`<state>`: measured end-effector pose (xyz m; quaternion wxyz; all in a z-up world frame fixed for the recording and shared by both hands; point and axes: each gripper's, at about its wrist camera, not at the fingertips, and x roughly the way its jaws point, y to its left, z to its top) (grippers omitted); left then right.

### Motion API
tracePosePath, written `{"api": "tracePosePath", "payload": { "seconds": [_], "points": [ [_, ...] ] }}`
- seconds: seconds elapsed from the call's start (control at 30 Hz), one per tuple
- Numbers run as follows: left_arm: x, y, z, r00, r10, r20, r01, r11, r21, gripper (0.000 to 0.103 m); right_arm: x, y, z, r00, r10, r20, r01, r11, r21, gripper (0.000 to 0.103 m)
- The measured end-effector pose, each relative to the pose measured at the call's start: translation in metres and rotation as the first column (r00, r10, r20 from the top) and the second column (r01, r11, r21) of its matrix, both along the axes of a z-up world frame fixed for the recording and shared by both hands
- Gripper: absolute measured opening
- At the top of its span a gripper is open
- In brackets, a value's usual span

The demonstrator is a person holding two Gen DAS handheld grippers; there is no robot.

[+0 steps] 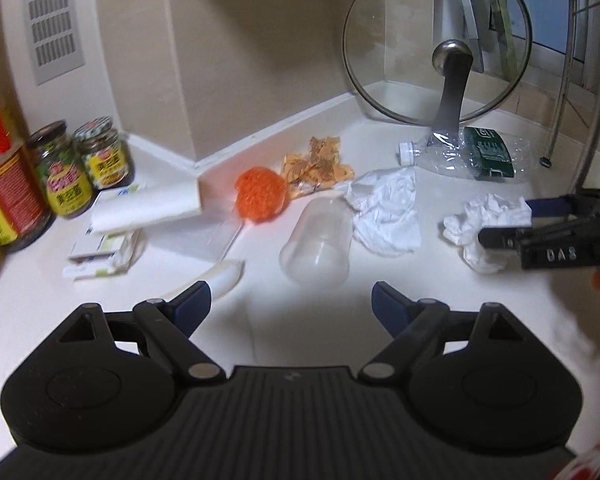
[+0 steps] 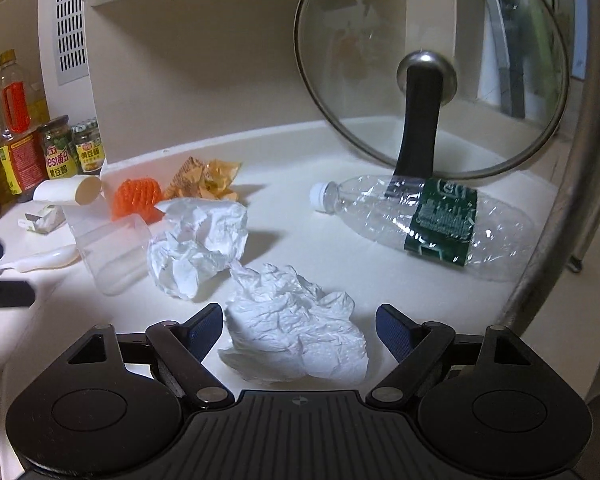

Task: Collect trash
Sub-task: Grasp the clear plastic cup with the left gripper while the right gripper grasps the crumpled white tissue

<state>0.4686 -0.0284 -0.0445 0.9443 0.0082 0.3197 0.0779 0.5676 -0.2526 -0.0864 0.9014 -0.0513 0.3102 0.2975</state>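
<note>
Trash lies on a white counter [image 1: 380,280]. My right gripper [image 2: 298,320] is open, its blue pads on either side of a crumpled white tissue [image 2: 296,332] without pressing it; it also shows from the side as the right gripper [image 1: 512,220] at that tissue [image 1: 484,224]. My left gripper [image 1: 292,300] is open and empty, just short of a clear plastic cup [image 1: 316,240] lying on its side. Beyond lie a second tissue [image 1: 384,212], an orange mesh ball [image 1: 260,194], a brown wrapper [image 1: 318,164] and a crushed clear bottle [image 2: 420,216]. A white plastic fork [image 1: 224,276] rests by the left fingertip.
A glass pot lid [image 2: 428,72] stands upright behind the bottle. Sauce jars [image 1: 104,152] and oil bottles [image 2: 12,96] line the back left. A paper tube [image 1: 148,204] lies on small cartons [image 1: 100,248]. A metal rack leg [image 1: 556,120] stands at the right.
</note>
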Motion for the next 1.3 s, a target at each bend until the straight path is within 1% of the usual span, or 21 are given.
{"api": "tracePosePath", "payload": {
  "seconds": [0.13,0.2,0.23,0.27,0.3,0.33,0.37,0.47,0.53,0.7,0.9,0.93,0.97,1.13,1.3],
  "points": [
    [0.024,-0.003,-0.002,1.000,-0.021,-0.009,0.021,1.000,0.019,0.086,0.004,-0.003,-0.004,0.999,0.036,-0.005,-0.036,0.999,0.018,0.083],
    [0.034,-0.004,-0.004,0.999,-0.032,-0.016,0.032,0.999,0.028,0.086,0.005,-0.004,-0.007,0.999,0.048,-0.006,-0.047,0.999,0.022,0.079],
    [0.039,-0.004,-0.005,0.999,-0.038,-0.019,0.039,0.999,0.032,0.086,0.005,-0.005,-0.007,0.999,0.051,-0.010,-0.051,0.998,0.026,0.067],
    [0.043,-0.003,-0.006,0.999,-0.045,-0.024,0.046,0.998,0.036,0.086,0.006,-0.006,-0.008,0.998,0.058,-0.016,-0.057,0.998,0.028,0.058],
    [0.046,-0.003,-0.007,0.998,-0.050,-0.028,0.051,0.998,0.038,0.086,0.006,-0.006,-0.008,0.998,0.059,-0.017,-0.058,0.998,0.029,0.057],
    [0.049,-0.003,-0.008,0.998,-0.055,-0.031,0.056,0.998,0.037,0.086,0.005,-0.007,-0.008,0.998,0.058,-0.014,-0.057,0.998,0.029,0.052],
    [0.052,-0.002,-0.009,0.998,-0.060,-0.033,0.061,0.997,0.036,0.086,0.004,-0.007,-0.008,0.998,0.062,-0.013,-0.062,0.998,0.028,0.043],
    [0.060,-0.002,-0.010,0.997,-0.069,-0.040,0.071,0.996,0.046,0.086,-0.001,-0.008,-0.006,0.998,0.067,0.001,-0.067,0.998,0.019,0.034],
    [0.065,-0.003,-0.011,0.996,-0.078,-0.048,0.080,0.995,0.051,0.086,-0.005,-0.009,-0.005,0.998,0.069,0.008,-0.070,0.997,0.021,0.031],
    [0.077,-0.006,-0.016,0.991,-0.104,-0.079,0.109,0.992,0.056,0.085,-0.013,-0.014,0.002,0.998,0.062,0.014,-0.062,0.997,0.043,0.030],
    [0.085,-0.009,-0.022,0.987,-0.112,-0.117,0.120,0.991,0.066,0.063,-0.018,-0.018,0.004,0.999,0.048,0.008,-0.048,0.997,0.059,0.030],
    [0.086,-0.009,-0.023,0.986,-0.110,-0.122,0.120,0.990,0.072,0.054,-0.019,-0.018,0.004,0.999,0.046,0.007,-0.046,0.997,0.059,0.030],
    [0.086,-0.010,-0.024,0.985,-0.112,-0.129,0.122,0.989,0.079,0.050,-0.020,-0.018,0.004,0.999,0.044,0.007,-0.044,0.997,0.058,0.030],
    [0.079,-0.010,-0.022,0.987,-0.102,-0.124,0.113,0.990,0.084,0.047,-0.024,-0.019,0.002,0.999,0.037,0.000,-0.037,0.998,0.059,0.030],
    [0.061,-0.011,-0.015,0.989,-0.100,-0.105,0.106,0.993,0.057,0.047,-0.029,-0.018,0.004,0.999,0.035,-0.011,-0.034,0.997,0.068,0.030]
  ]
}}
